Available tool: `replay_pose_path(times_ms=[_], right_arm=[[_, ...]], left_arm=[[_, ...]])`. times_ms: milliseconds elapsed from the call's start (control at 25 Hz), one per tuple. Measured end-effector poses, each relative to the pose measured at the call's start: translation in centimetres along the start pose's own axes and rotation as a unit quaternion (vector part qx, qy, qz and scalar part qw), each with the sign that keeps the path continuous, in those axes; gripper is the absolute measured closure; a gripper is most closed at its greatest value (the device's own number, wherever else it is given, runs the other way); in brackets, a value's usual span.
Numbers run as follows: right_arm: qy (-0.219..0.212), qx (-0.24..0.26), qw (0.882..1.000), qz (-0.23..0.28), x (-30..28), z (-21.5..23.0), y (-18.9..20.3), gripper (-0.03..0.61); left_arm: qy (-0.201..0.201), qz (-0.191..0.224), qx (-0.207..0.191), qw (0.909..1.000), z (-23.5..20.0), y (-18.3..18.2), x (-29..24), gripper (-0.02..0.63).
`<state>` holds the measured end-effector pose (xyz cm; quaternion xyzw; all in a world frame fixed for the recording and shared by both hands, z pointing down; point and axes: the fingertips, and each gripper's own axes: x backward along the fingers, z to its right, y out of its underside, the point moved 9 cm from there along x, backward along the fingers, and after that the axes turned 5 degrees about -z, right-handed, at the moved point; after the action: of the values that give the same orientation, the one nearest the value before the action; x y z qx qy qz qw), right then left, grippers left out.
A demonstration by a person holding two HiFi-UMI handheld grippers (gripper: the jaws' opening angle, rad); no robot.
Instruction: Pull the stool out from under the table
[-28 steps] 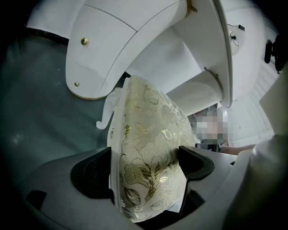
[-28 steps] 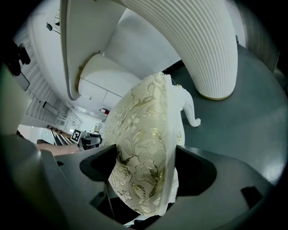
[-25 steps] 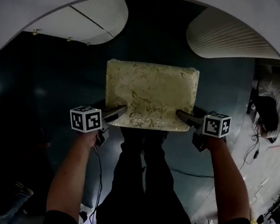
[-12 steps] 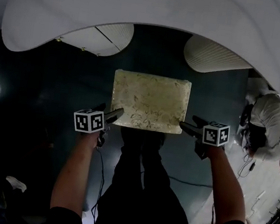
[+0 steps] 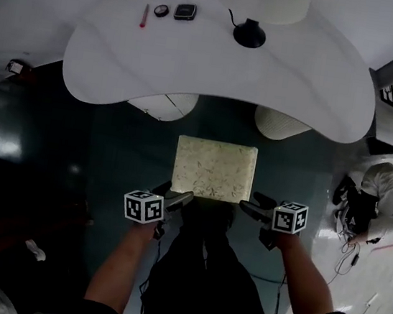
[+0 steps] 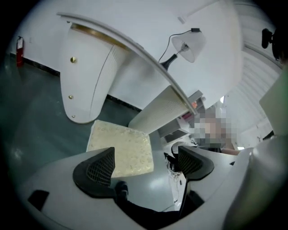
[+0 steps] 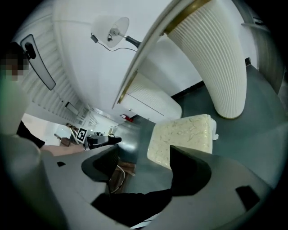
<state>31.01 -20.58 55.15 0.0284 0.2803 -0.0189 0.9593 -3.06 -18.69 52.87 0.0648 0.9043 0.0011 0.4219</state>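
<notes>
The stool (image 5: 214, 170) stands clear of the worktop (image 5: 216, 68) edge, seemingly job done; left gripper (image 5: 173, 193) and right gripper (image 5: 251, 204) flank it, fingers (image 6: 100, 167) spread, empty.

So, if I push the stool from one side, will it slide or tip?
The stool looks broad and boxy, so it probably slides. Its padded top may give slightly. The glossy floor should help.

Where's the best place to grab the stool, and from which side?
Probably take the stool by the near edge of its padded seat, one gripper at each near corner, coming from your side. The seat is a flat rectangle with that edge facing you, and the left gripper and right gripper hang just off those corners with jaws open.
</notes>
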Motion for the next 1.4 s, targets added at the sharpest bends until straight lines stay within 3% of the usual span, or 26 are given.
replay_pose_path(times_ms=[200, 280, 640, 920, 1200, 1280, 1320, 1360, 1400], right_arm=[[-0.032, 0.045, 0.998, 0.018, 3.1, -7.5, -1.2, 0.229], [-0.039, 0.058, 0.997, 0.024, 4.2, -10.0, -1.0, 0.229], [-0.064, 0.114, 0.989, 0.070, 6.6, -23.2, 1.9, 0.230], [-0.065, 0.165, 0.972, 0.151, 6.9, -34.9, 5.6, 0.232], [-0.042, 0.219, 0.948, 0.226, 9.0, -43.7, 8.3, 0.243], [-0.022, 0.249, 0.938, 0.241, 10.1, -45.4, 8.6, 0.292], [-0.010, 0.264, 0.932, 0.247, 10.8, -46.0, 8.8, 0.377], [-0.001, 0.276, 0.927, 0.255, 11.5, -46.6, 9.0, 0.418], [0.003, 0.284, 0.921, 0.265, 12.2, -47.3, 9.0, 0.426]], left_arm=[[0.032, 0.049, -0.010, 0.9983, 6.3, -1.0, 6.3, 0.169], [0.037, 0.063, -0.018, 0.9971, 7.9, -1.0, 8.5, 0.201], [0.066, 0.131, -0.101, 0.9841, 12.8, 2.0, 19.8, 0.312], [0.081, 0.177, -0.190, 0.9624, 15.4, 6.7, 29.4, 0.398], [0.082, 0.228, -0.247, 0.9383, 17.9, 8.8, 36.7, 0.489], [0.072, 0.240, -0.275, 0.9284, 18.9, 8.7, 38.1, 0.501], [0.066, 0.247, -0.289, 0.9226, 19.5, 8.7, 38.7, 0.509], [0.062, 0.254, -0.302, 0.9167, 20.0, 8.7, 39.4, 0.521], [0.058, 0.262, -0.314, 0.9108, 20.6, 8.7, 40.0, 0.532]])
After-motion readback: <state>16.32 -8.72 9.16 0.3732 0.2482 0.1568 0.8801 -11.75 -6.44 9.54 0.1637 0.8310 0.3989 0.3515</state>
